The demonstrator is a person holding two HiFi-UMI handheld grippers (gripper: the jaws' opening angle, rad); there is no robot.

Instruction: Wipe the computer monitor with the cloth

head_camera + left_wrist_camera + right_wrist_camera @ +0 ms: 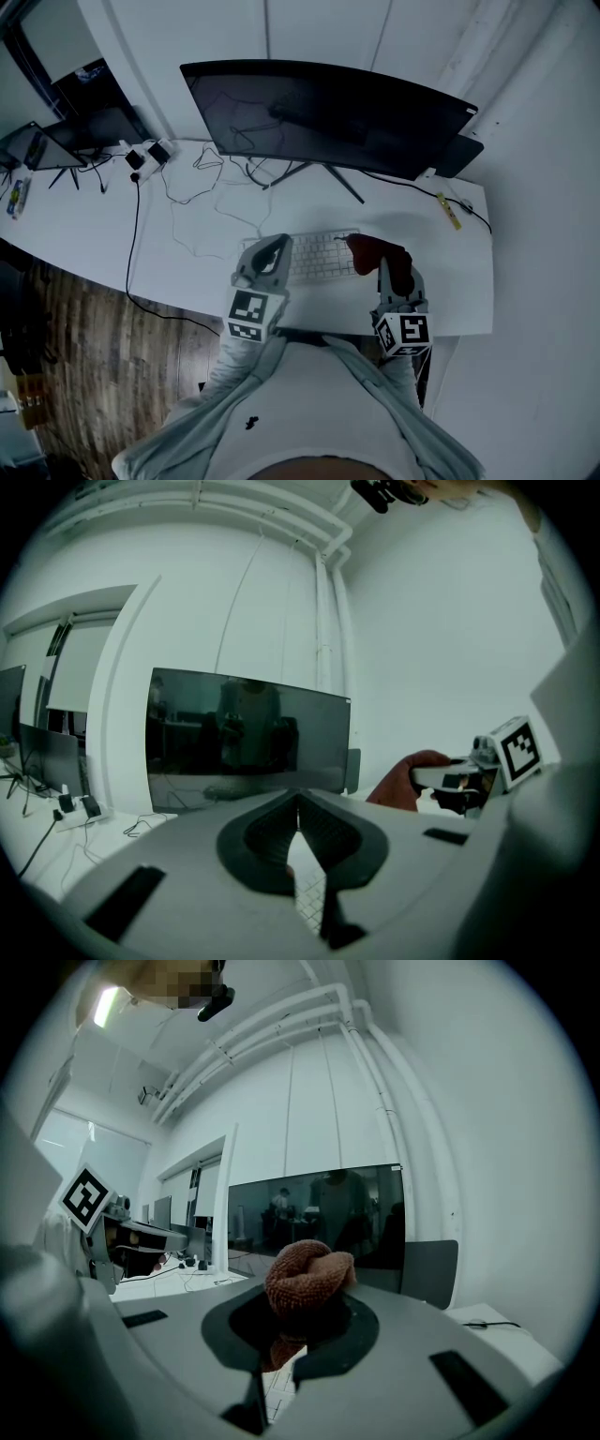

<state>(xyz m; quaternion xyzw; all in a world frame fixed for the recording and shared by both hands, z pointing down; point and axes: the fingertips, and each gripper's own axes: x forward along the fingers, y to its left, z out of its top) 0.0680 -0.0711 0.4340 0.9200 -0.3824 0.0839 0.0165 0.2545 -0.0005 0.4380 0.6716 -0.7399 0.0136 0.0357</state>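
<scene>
We are clamping the cloth (307, 1279) in our right gripper (302, 1327), ready for the monitor (328, 112). Our left gripper (298, 825) is idling closed, empty.

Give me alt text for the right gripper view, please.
The right hand-held gripper is shut on a bunched reddish-brown cloth, pointed toward a wide dark monitor on a white desk. The left hand-held gripper shows at far left.
</scene>
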